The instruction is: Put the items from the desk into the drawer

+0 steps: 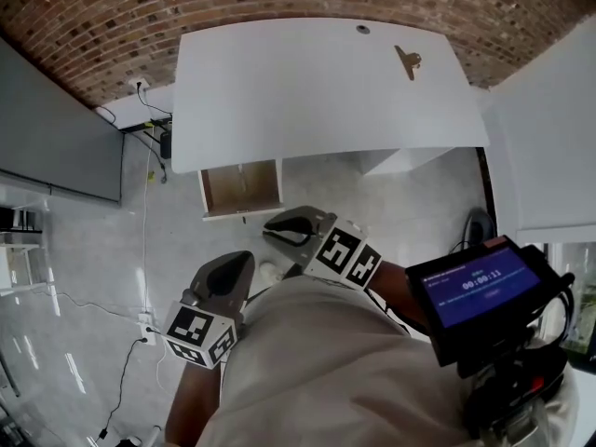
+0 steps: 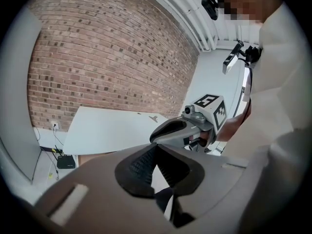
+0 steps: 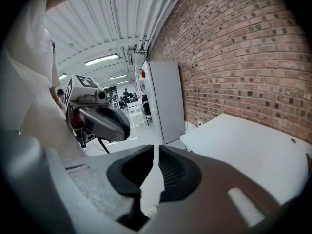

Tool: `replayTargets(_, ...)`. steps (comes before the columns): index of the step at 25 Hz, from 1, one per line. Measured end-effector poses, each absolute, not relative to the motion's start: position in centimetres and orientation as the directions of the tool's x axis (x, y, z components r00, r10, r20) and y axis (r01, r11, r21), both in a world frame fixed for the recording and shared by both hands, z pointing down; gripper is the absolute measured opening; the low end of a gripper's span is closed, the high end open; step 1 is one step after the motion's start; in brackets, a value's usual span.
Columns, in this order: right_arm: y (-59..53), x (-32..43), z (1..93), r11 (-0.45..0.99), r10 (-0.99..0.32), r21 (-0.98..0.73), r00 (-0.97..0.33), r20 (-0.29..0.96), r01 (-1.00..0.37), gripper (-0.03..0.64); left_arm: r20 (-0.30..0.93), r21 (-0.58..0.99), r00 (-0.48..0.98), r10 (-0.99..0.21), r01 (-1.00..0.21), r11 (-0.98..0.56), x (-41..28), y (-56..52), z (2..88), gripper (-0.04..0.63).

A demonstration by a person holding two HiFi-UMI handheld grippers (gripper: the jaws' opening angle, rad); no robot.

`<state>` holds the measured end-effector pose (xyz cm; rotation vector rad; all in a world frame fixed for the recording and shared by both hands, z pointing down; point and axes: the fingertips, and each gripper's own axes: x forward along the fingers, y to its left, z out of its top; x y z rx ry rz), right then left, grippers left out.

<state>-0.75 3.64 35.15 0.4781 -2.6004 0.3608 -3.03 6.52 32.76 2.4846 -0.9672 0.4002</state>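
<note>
In the head view, the white worktop [image 1: 307, 91] stands ahead of you against the brick wall [image 1: 112, 17]. A brown clip [image 1: 407, 60] lies on it toward the far right corner, a little in from both edges. The drawer [image 1: 240, 187] stands open below the near edge, close to the near left corner, with its wooden inside showing. You hold both grippers close to your body over the floor [image 1: 84, 277], short of the near edge and well apart from the clip. Your left gripper [image 1: 244, 259] is the one further from the drawer, and your right gripper [image 1: 270, 228] is just in front of it. A screen [image 1: 475, 291] lit blue sits at your right.

In the left gripper view, the left gripper's jaws are pressed together at the tips with nothing between them. Past them the right gripper hangs in the air, and beyond that the worktop carries the clip (small here, near the far edge).

In the right gripper view, the right gripper's jaws are all but together. Only a thin slit of pale floor shows between the pads, and nothing is caught in it. The left gripper shows at the left, beside your shirt [image 3: 29, 82]. The worktop runs along the brick wall at the right, with a grey cabinet [image 3: 165, 101] standing past its far end.
</note>
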Motion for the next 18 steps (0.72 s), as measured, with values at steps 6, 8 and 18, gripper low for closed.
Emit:
replayTargets(6,3.9,-0.9,35.2,0.917,-0.259,-0.144,-0.828,0.498,-0.373,0.034,0.41,0.3,0.712,-0.569,-0.695,-0.653,-3.0,6.3,33.2,0.006)
replayTargets(8,4.1,-1.0,35.2,0.922,-0.25,-0.139,-0.828,0.502,-0.362,0.035,0.409,0.299,0.71,-0.573,-0.698,-0.651,-2.9,6.3,33.2,0.006)
replayTargets(18,4.9,-1.6,35.3,0.934,-0.22,-0.133,-0.83,0.513,-0.331,0.034,0.42,0.294,0.694,-0.585,-0.714,-0.635,-3.5,6.7,33.7,0.006)
